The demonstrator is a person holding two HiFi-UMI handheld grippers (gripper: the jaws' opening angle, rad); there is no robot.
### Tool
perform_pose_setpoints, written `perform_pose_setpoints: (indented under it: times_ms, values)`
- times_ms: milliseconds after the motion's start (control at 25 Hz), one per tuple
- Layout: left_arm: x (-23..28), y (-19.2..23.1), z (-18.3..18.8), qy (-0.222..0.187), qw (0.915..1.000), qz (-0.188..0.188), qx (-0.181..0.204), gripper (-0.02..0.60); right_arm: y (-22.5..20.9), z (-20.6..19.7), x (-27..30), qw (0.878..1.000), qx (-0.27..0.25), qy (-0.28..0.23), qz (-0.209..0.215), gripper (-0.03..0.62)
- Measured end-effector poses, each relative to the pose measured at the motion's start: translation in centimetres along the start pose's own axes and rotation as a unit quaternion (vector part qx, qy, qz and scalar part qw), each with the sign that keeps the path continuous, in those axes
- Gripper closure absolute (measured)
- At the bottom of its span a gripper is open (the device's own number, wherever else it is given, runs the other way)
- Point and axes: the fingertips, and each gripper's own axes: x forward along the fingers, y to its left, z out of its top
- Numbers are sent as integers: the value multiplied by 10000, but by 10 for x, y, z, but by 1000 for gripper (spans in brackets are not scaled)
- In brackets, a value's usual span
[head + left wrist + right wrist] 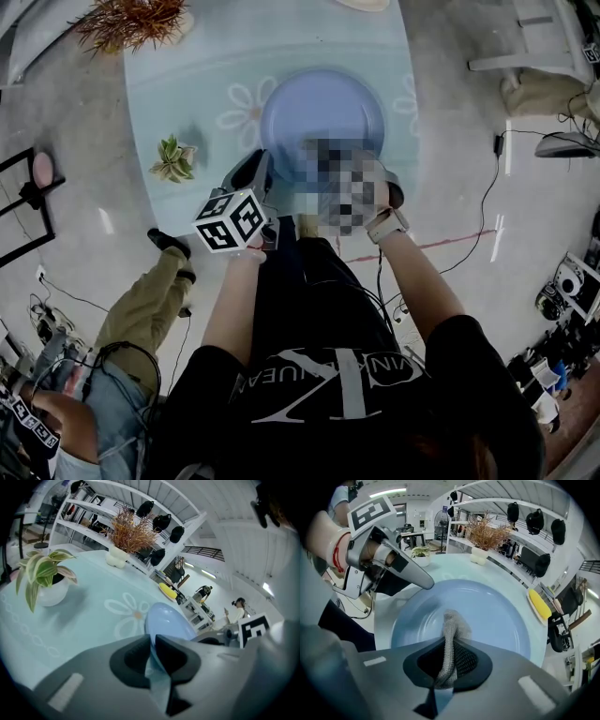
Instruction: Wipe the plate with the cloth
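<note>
- Pale daisy-printed table (187, 103) bears the blue plate (501, 616).
- Left gripper (152, 641): jaws pinched on the plate's near rim, apparently steadying it.
- Right gripper (449, 660): jaws clamped on the grey cloth (451, 623), whose tip touches the plate just ahead.
- Step: wiping; the next move calls for sweeping the cloth across the plate.
- Shirt lettering (328, 370): unreadable.

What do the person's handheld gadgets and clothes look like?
The left gripper and right gripper are grey shells with black-lined jaws; a white cube of black square markers tops the left. Clothing: a black short-sleeved T-shirt and a pale-strapped watch.
</note>
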Motion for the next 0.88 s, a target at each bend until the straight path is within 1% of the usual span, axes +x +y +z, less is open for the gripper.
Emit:
perform_pose_setpoints:
  times_ms: [120,240,440,640,880]
  values:
    - [0,0,0,5,10000,0,-29,581,5,14,5,9998,-142,-78,102,563]
    - [0,1,0,20,10000,-2,-27,581,5,27,11,9995,-256,-171,105,563]
    - [1,1,-1,80,10000,-3,59,581,-4,41,19,9992,-260,-307,85,563]
    - [3,2,0,139,9998,-36,121,581,-26,52,28,9988,-299,-370,-137,563]
    - [3,3,0,152,9998,-56,124,581,-62,52,35,9986,-136,-331,-394,563]
